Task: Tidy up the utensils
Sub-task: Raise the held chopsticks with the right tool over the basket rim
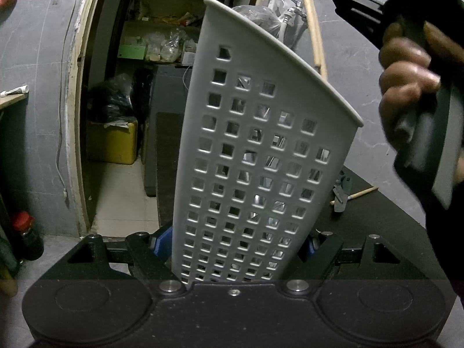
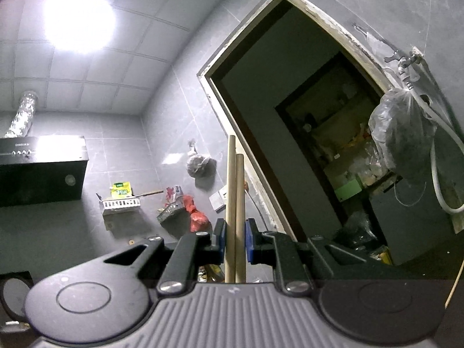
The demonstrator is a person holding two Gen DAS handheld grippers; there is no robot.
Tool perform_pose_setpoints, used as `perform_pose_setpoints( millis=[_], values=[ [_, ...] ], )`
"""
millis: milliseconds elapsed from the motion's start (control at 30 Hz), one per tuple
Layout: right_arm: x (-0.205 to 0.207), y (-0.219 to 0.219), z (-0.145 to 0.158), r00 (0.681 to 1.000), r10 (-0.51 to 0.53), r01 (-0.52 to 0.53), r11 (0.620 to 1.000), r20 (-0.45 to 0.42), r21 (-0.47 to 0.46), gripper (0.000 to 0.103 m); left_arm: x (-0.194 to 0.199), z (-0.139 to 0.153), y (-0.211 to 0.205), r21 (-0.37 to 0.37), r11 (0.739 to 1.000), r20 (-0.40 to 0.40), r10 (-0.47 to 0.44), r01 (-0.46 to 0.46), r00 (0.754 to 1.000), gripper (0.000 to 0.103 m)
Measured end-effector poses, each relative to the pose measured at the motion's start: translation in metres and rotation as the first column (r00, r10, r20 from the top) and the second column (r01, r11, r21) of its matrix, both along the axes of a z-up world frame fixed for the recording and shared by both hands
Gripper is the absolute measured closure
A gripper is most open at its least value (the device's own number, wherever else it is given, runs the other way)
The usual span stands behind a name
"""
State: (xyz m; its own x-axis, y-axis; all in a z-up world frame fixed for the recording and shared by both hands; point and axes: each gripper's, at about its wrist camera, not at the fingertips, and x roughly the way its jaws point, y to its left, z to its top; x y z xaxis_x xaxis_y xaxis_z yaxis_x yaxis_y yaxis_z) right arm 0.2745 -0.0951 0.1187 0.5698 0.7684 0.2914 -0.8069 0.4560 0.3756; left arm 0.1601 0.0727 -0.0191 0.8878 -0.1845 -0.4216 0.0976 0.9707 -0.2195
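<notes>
Left gripper point(image 1: 235, 249) clamped on perforated utensil holder point(image 1: 255, 145); right gripper point(image 2: 235, 239) pinching two chopsticks point(image 2: 235, 203)

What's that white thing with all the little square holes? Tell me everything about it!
It's a utensil holder, pale grey-white and plastic-looking, with rows of square holes and a smooth curved rim on top. It leans slightly, clamped at its base between the left gripper's blue pads. Shiny metal utensils glint through the holes. Behind it lies a dark table.

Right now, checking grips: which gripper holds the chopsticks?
The right gripper: its blue pads clamp two wooden chopsticks standing upright. The left gripper grips the white perforated utensil holder instead.
</notes>
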Motion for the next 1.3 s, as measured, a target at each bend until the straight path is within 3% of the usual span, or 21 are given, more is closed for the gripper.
perform_pose_setpoints(
  millis=[167,600,1300],
  values=[
    [-0.017,0.003,-0.014,0.998,-0.036,0.038,0.999,0.055,-0.026,0.087,0.000,0.000,0.000,-0.002,1.000,0.001,-0.001,0.001,1.000,0.022],
    [-0.033,0.001,-0.038,0.997,-0.072,0.074,0.995,0.031,-0.072,0.087,0.000,-0.001,0.000,-0.003,1.000,0.001,-0.001,0.001,1.000,0.022],
    [-0.076,-0.018,-0.058,0.996,-0.082,0.086,0.954,0.025,-0.288,0.087,0.000,-0.001,0.001,-0.004,1.000,0.001,-0.001,0.001,1.000,0.022]
  ],
)
